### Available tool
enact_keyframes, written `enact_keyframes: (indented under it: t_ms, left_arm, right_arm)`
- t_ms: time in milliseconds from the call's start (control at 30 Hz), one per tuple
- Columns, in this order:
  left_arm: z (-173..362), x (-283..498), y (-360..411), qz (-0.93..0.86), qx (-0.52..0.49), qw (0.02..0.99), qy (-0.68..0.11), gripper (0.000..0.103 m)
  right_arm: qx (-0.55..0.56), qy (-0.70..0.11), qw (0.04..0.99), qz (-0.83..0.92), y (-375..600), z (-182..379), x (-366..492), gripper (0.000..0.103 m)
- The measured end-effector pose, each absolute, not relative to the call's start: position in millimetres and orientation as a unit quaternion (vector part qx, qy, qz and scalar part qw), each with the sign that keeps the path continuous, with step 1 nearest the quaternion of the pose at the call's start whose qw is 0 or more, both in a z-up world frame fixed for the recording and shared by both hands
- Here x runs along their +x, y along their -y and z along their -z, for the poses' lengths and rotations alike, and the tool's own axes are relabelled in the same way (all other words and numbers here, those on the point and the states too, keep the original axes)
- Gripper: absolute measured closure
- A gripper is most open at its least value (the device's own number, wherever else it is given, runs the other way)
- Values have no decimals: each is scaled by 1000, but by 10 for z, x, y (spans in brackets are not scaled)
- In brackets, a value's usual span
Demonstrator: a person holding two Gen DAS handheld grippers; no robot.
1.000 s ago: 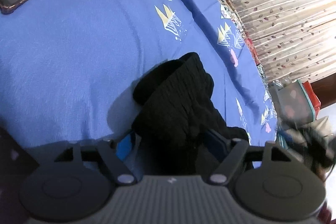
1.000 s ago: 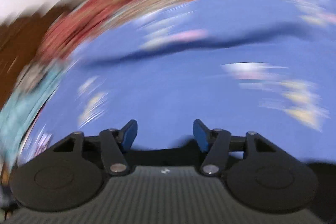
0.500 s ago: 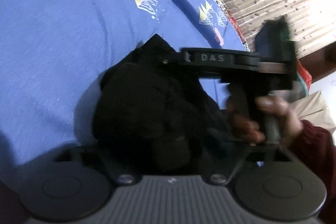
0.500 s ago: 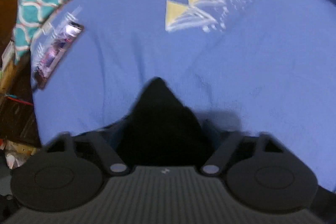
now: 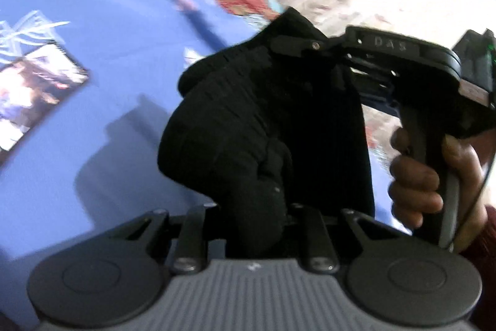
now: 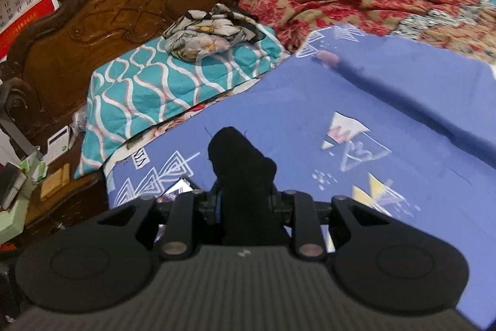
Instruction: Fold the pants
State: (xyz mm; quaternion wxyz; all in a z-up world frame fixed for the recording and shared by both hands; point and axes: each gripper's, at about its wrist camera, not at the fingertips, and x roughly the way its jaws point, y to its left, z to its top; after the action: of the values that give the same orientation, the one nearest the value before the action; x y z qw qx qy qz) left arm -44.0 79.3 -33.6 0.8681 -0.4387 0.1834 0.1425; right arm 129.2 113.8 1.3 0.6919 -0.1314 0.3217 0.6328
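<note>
Above the bed (image 6: 387, 120), both hand-held grippers clench the black pants (image 5: 263, 120). The left (image 5: 252, 222) grips a bunched end. The right (image 6: 245, 203) pinches another fold.

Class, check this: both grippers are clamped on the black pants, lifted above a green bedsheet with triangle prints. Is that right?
Not quite: the bedsheet is blue, not green, as the right wrist view shows. The rest stands: the left gripper and right gripper are both shut on the black pants, held up off the sheet with its triangle prints.
</note>
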Motion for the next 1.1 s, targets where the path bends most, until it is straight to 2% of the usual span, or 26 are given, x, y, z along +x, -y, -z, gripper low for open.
enact_keyframes:
  t_ms: [33,67,133,267,333,467,533,600,700,767,833,933,1000,1100]
  left_arm:
    - [410,-424,-864,-150,-445,861,-195,85]
    - [515,-385,-924,-157,-454,850,-217,85]
    - [735,-331,-983,-178,-465,827,-260,83]
    - [745,-415,-948,-172,-463,836,-240,76]
    - [736,-447,-951,-170,-466,835,-239,72]
    - [716,-394,-911,-163,-475,833,-234,47]
    - [694,-355,-867,-175,-460,837,-239,51]
    - [688,-342,-840,-193,-441,839,-252,78]
    - [695,-431,-881,-192,-457,830,-255,85]
    - [663,-490,-874,-195,-463,825,-259,86]
    - [660,-469,-847,-204,-456,825,-264,86]
    - [613,-491,-772,-223,-456,818,-271,76]
    - [559,-580,-761,-221,-456,819,-269,65]
    - [440,-791,-761,-237,-438,829,-255,61]
  right_arm:
    - [-145,-321,695,-627,-1147,52,1311,71]
    - [-162,-326,701,-613,-1110,173,1349,62]
    - [-197,-351,715,-572,-1155,429,1421,53]
    - [-194,-367,736,-534,-966,716,1496,39]
    - [-161,-356,755,-527,-773,614,1551,38]
    - [-62,-351,770,-530,-245,398,1666,38]
    - [-38,-370,762,-530,-36,428,1674,39]
    - [-34,-402,745,-531,97,574,1631,44]
    - [-41,-446,726,-521,227,851,1528,44]
    - [-52,-485,709,-510,233,1060,1477,44]
    - [-53,-468,716,-515,263,1043,1406,44]
    - [-28,-467,714,-521,325,848,1421,44]
    - [-6,-444,728,-522,506,681,1485,44]
    - [10,-408,766,-496,937,454,1624,44]
